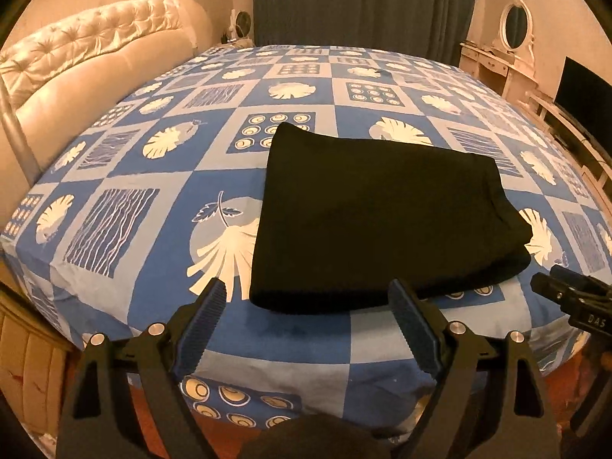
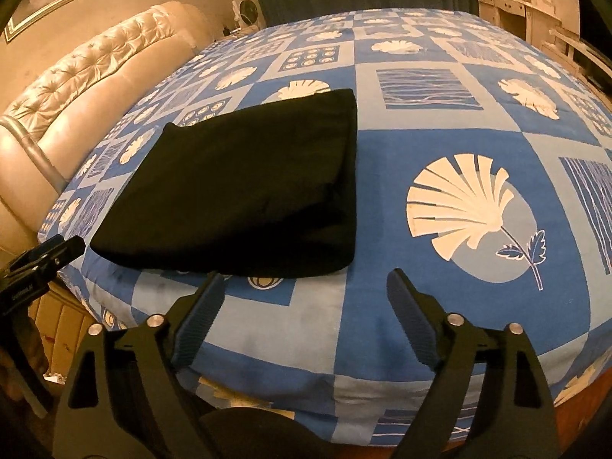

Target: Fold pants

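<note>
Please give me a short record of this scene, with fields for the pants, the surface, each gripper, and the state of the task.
pants: black pants, folded into a compact rectangle, lying flat
surface: bed with blue patterned sheet
left gripper: left gripper open, empty, short of the pants
right gripper: right gripper open, empty, beside the pants' near edge
task state: fold appears finished
</note>
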Available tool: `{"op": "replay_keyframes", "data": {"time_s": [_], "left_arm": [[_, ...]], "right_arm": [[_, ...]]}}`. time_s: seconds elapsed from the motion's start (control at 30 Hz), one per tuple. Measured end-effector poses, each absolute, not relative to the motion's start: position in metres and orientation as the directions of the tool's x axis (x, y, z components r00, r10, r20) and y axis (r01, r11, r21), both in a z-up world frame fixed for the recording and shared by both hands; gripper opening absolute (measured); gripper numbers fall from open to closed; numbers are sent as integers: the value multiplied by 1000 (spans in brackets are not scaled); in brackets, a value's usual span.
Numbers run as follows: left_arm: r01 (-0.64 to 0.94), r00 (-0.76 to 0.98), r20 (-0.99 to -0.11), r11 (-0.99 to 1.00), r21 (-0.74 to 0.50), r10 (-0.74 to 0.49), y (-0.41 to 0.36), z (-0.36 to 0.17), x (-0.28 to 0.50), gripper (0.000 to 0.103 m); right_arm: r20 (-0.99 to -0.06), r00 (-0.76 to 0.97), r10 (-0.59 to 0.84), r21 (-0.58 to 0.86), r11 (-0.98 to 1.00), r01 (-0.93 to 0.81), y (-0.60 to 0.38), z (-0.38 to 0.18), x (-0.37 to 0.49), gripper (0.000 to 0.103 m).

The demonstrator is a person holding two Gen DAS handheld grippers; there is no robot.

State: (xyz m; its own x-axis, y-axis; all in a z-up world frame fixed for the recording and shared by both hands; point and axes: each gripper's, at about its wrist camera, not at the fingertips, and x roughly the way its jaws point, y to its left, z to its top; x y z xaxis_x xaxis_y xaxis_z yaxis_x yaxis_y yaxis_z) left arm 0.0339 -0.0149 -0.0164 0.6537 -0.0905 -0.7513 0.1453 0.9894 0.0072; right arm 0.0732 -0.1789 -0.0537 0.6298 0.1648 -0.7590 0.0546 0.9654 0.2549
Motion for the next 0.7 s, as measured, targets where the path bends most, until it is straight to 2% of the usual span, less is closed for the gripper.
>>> {"op": "replay_keyframes", "data": {"time_s": [0.7], "left_arm": [[98,689,-720,995,-17,-80,-10,-6,32,85]], "right_arm": [[-771,610,182,245,969,20,-161,-56,71,90]]}}
